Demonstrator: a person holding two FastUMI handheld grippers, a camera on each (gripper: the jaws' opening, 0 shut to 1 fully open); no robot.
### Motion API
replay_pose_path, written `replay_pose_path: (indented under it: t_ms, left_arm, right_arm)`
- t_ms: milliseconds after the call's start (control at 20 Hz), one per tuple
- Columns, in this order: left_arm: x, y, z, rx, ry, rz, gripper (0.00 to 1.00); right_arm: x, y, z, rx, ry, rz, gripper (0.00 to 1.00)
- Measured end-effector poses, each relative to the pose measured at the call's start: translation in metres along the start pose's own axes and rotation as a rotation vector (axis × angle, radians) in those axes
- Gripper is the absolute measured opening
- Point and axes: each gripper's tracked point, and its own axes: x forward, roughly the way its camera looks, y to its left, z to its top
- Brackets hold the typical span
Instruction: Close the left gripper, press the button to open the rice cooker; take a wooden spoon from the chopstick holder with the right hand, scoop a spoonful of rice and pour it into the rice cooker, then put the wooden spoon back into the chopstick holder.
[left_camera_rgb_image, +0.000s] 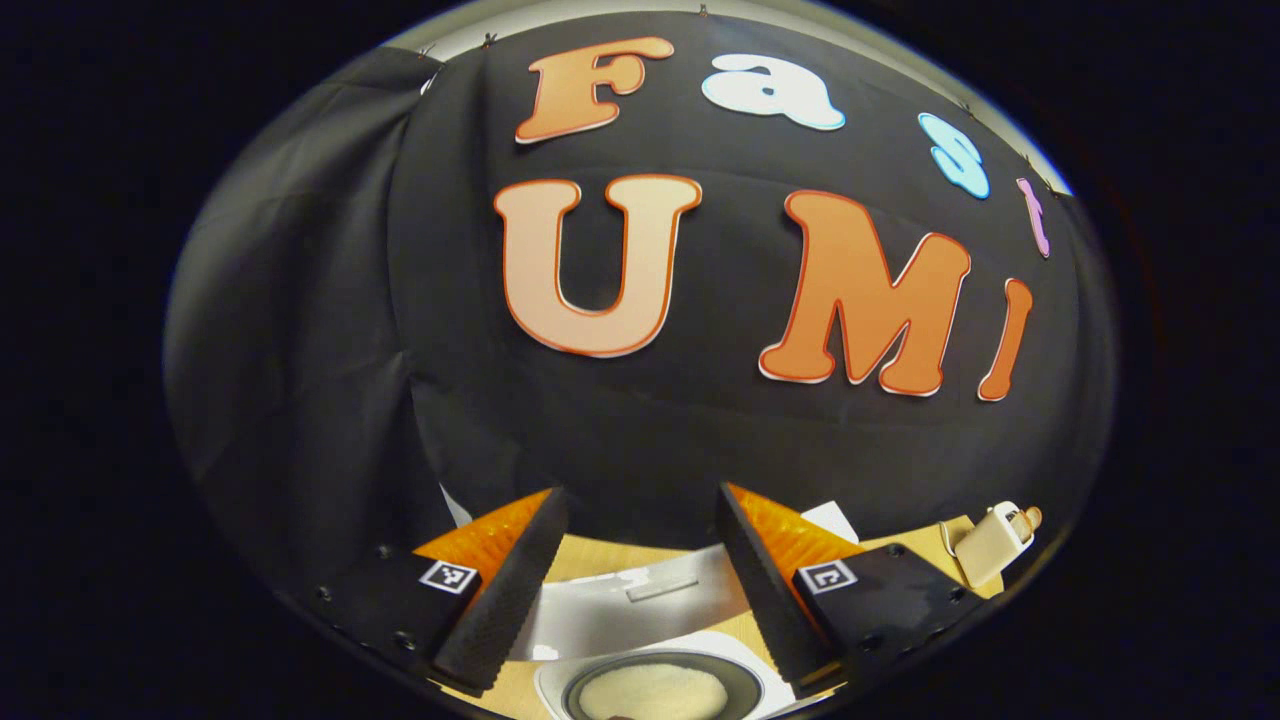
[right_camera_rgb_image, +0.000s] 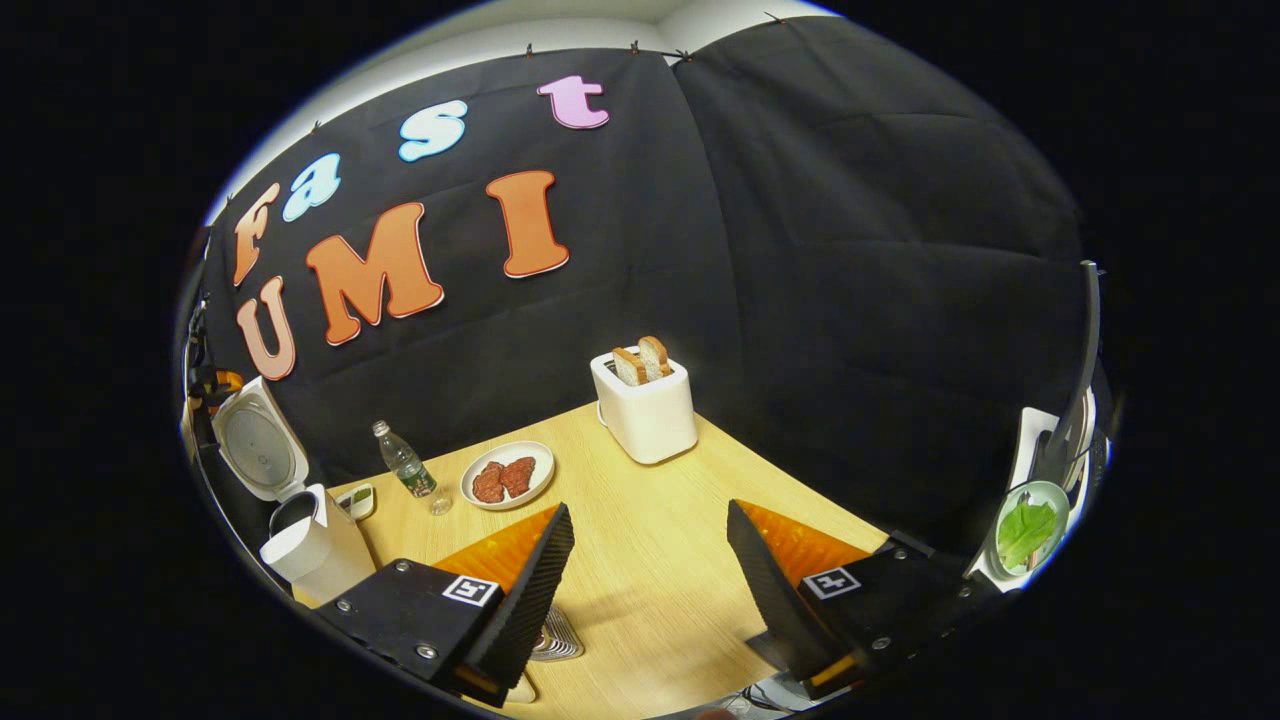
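The left claw (left_camera_rgb_image: 640, 585) hangs with its fingers spread wide and nothing between them. Just beneath it sits a dark bowl of white rice (left_camera_rgb_image: 655, 692) on the wooden surface (left_camera_rgb_image: 590, 560), and beyond the bowl lies something white that I cannot make out. Off past its right finger stands a small beige toaster (left_camera_rgb_image: 990, 545).

The right claw (right_camera_rgb_image: 650, 590) is likewise held apart and empty above the surface. Far to its left stands the rice cooker (right_camera_rgb_image: 300, 520), its lid (right_camera_rgb_image: 262, 450) already swung up. Ahead and to the left are a water bottle (right_camera_rgb_image: 405, 470) and a plate of reddish meat (right_camera_rgb_image: 507, 475); straight ahead, a white toaster (right_camera_rgb_image: 647, 405) holds two slices. To its right, a bowl of greens (right_camera_rgb_image: 1030, 525).
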Motion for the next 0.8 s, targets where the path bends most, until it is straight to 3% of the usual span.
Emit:
replay_pose_path:
  t_ms: [300, 500, 800]
  left_arm:
    - [-0.043, -0.02, -0.024, 0.007, 0.046, -0.054, 1.0]
    - [-0.074, -0.038, -0.053, -0.015, 0.09, -0.088, 1.0]
    - [-0.127, -0.065, -0.145, -0.038, 0.175, -0.117, 0.99]
  right_arm:
    - [-0.005, 0.015, 0.02, -0.029, -0.041, 0.041, 0.95]
    - [-0.015, 0.039, 0.041, -0.068, -0.093, 0.107, 0.95]
    - [-0.023, 0.063, 0.033, -0.107, -0.081, 0.193, 0.95]
